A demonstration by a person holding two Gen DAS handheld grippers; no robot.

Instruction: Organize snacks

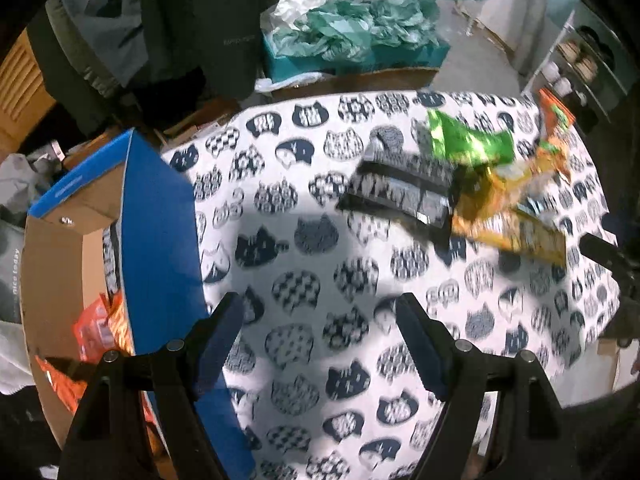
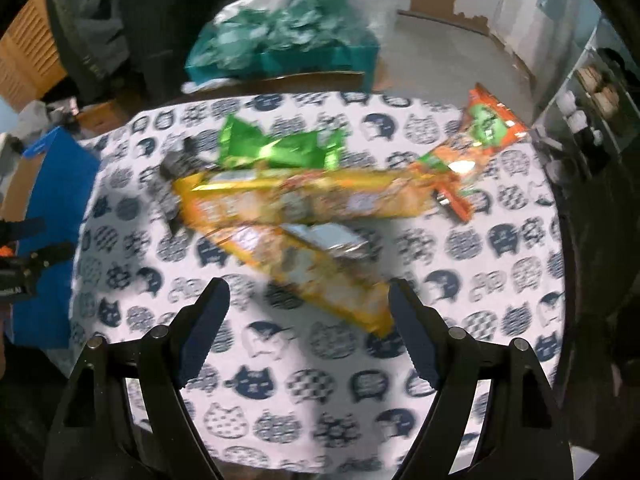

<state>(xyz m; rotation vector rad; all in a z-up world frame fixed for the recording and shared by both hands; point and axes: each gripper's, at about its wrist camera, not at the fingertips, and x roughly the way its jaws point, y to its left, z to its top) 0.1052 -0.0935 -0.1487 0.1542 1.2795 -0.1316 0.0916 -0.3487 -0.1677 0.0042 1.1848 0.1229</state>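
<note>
Snack packs lie in a pile on a cat-print tablecloth (image 1: 304, 240). In the left wrist view a black pack (image 1: 400, 196), a green pack (image 1: 468, 142) and yellow packs (image 1: 512, 220) lie far right. A blue cardboard box (image 1: 160, 216) at the left holds orange packs (image 1: 96, 328). My left gripper (image 1: 320, 308) is open and empty beside the box. In the right wrist view two long yellow packs (image 2: 304, 200), the green pack (image 2: 280, 146) and an orange pack (image 2: 472, 140) lie ahead. My right gripper (image 2: 308, 296) is open and empty, just short of the nearer yellow pack (image 2: 320, 276).
A teal box with crumpled green plastic (image 1: 352, 36) stands behind the table. Dark jackets (image 1: 160, 24) hang at the back left. A shelf with jars (image 2: 592, 96) is at the right. The blue box (image 2: 48, 200) shows at the left in the right wrist view.
</note>
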